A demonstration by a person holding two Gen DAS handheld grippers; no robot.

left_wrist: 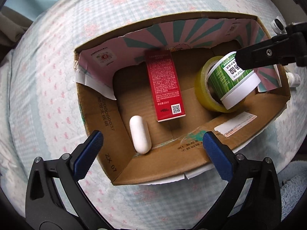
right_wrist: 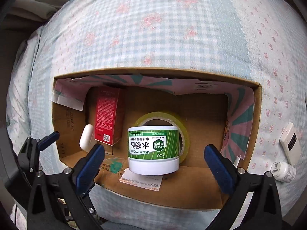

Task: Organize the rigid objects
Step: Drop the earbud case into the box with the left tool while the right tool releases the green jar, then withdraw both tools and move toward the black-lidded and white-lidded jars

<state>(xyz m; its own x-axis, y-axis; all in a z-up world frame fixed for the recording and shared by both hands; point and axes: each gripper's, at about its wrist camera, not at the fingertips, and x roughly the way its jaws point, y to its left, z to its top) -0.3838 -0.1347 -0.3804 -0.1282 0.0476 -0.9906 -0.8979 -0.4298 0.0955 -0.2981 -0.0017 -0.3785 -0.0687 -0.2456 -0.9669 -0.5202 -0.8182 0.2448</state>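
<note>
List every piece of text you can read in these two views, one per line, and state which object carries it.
"SALICYLIC ACID", "TWG", "水杨酸": green jar, upside down in the right wrist view.
"净含量:20ml": red carton; its fine print is too small to read.
"ZX 07": inner wall of the cardboard box.
Shipping label on the box wall: too small to read.
White bottle outside the box: barcode only, illegible.

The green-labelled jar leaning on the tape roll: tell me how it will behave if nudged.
The green-labelled jar is a cylinder propped tilted on the yellow tape roll, so a push would probably slide it off or set it rolling. Its glossy label suggests a somewhat slippery surface. It looks like rigid plastic, so the fingers should not dent it.
</note>
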